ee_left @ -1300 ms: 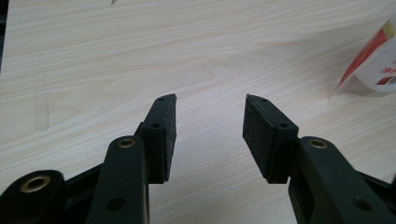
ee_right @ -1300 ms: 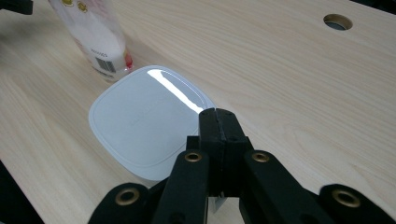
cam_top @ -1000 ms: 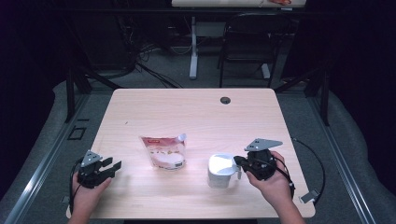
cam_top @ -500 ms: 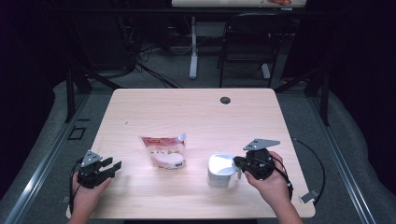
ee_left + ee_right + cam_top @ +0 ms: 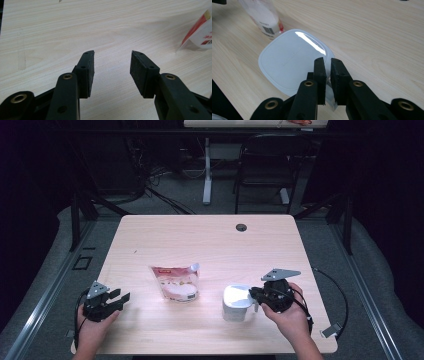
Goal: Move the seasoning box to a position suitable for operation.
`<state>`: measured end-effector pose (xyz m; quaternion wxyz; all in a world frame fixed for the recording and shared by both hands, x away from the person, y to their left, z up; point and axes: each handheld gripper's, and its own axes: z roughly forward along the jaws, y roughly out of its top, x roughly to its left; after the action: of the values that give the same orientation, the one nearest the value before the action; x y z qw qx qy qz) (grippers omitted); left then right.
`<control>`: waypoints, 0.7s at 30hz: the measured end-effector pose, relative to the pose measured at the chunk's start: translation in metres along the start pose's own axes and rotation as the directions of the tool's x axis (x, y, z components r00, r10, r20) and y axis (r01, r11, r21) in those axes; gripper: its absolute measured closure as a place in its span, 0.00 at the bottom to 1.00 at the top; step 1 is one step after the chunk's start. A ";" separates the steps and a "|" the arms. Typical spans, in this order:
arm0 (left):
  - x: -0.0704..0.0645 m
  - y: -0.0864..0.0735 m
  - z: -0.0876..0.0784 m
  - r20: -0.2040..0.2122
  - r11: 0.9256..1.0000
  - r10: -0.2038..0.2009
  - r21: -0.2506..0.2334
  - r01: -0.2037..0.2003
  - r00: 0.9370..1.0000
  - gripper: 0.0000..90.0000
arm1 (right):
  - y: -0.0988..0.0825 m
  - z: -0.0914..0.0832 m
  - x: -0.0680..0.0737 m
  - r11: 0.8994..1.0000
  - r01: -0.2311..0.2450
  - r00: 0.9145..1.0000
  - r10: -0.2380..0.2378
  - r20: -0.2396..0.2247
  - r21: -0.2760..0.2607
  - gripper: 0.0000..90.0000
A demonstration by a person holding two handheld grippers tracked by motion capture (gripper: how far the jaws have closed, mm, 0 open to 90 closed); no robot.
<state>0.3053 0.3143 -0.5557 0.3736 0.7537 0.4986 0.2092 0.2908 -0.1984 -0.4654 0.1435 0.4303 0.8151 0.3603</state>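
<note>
Table point(image 5: 210, 240): pale wood, mostly free; wide open room from 10 to 2 o'clock, only a small dark hole point(image 5: 241, 227) near the far edge
Pouch point(image 5: 176, 283): lies flat near the middle, at 9 o'clock from the container, apart from it
White container point(image 5: 236, 303): stands with its lid on, close to the near edge, at about 5 o'clock from the table centre
Right gripper point(image 5: 256, 295): at 3 o'clock of the container, jaws around the small handle on its side; they have just been opening, a thin gap shows between the pads
Left gripper point(image 5: 121, 297): rests near the left edge at 8 o'clock, jaws apart, nothing between them
Progress: container seems already placed and is being let go; I judge the pouch is not yet handled
Room: little margin toward the near edge, so moves should go away from it
</note>
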 end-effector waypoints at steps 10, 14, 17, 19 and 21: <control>0.000 0.000 0.000 -0.002 1.000 0.002 0.001 -0.002 1.000 0.61 | -0.002 -0.001 -0.001 1.000 -0.012 1.000 0.012 0.014 -0.014 0.94; 0.000 0.000 0.000 -0.004 1.000 0.002 -0.001 -0.002 1.000 0.61 | -0.004 -0.002 -0.003 1.000 -0.013 1.000 0.013 0.009 -0.013 0.94; 0.000 0.000 0.000 -0.004 1.000 0.002 0.000 -0.002 1.000 0.61 | -0.004 -0.002 -0.003 1.000 -0.016 1.000 0.016 0.008 -0.017 0.94; -0.001 0.000 0.000 -0.002 1.000 0.001 -0.001 -0.001 1.000 0.61 | -0.005 -0.002 -0.003 1.000 -0.022 1.000 0.022 0.004 -0.019 0.95; 0.000 0.000 0.000 -0.004 1.000 0.002 0.000 -0.002 1.000 0.61 | -0.006 -0.002 -0.003 0.999 -0.028 1.000 0.028 0.005 -0.026 0.95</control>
<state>0.3053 0.3138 -0.5559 0.3726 0.7539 0.4983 0.2110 0.2881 -0.2037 -0.4685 0.1463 0.4407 0.8039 0.3718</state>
